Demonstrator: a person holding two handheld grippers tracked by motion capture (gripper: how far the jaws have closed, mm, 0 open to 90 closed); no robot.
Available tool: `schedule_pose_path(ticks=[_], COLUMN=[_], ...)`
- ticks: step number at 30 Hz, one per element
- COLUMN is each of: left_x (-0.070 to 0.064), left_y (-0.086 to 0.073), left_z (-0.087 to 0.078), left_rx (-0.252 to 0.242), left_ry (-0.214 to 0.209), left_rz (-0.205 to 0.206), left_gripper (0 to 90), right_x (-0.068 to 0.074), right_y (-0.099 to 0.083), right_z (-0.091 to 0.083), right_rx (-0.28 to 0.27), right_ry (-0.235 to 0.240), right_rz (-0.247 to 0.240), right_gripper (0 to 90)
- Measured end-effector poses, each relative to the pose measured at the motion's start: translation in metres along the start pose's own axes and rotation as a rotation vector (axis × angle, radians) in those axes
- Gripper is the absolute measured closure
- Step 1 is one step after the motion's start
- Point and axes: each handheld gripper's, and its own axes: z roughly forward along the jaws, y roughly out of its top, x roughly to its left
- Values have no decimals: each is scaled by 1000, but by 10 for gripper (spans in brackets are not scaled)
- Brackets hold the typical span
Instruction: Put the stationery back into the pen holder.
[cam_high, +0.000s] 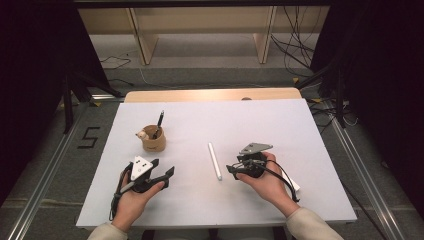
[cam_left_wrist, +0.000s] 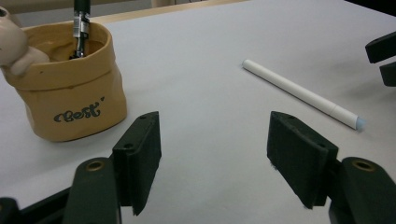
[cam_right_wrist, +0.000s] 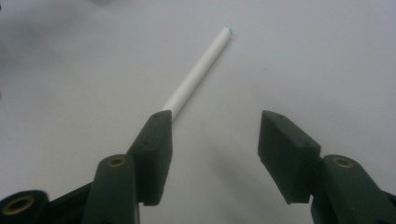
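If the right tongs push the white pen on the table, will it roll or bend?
The white pen looks round and smooth, so it would probably roll sideways on the flat table. It looks straight and stiff, so bending is unlikely. The open right tongs might slip on it.

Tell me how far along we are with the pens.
One black pen already stands in the tan cup. The white pen lies flat on the table, ungripped. The right tongs are open beside its near end, likely about to grasp it; the left tongs are open near the cup. Left: grasp, lift and drop it in.
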Motion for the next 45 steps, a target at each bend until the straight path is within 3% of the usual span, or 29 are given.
schedule_pose_path(ticks=[3, 8, 20, 28, 35, 45], left_x=[-1, -1, -3, -3, -3, -3], left_y=[0, -1, -2, -2, -2, -2], left_z=[1, 2, 4, 4, 4, 5], left_rx=[4, 6, 18, 20, 21, 23], left_ry=[-6, -7, -13, -17, -18, -18], left_rz=[4, 7, 12, 16, 16, 16], left_gripper=[350, 352, 353, 353, 353, 352], right_x=[1, 3, 7, 12, 10, 11], right_y=[6, 17, 41, 61, 71, 78], right_z=[0, 6, 35, 57, 72, 81], right_rx=[1, 59, 238, 316, 408, 461], right_ry=[-8, 6, 31, 46, 48, 31], right_rz=[30, 97, 147, 157, 217, 263], right_gripper=[480, 523, 557, 548, 551, 567])
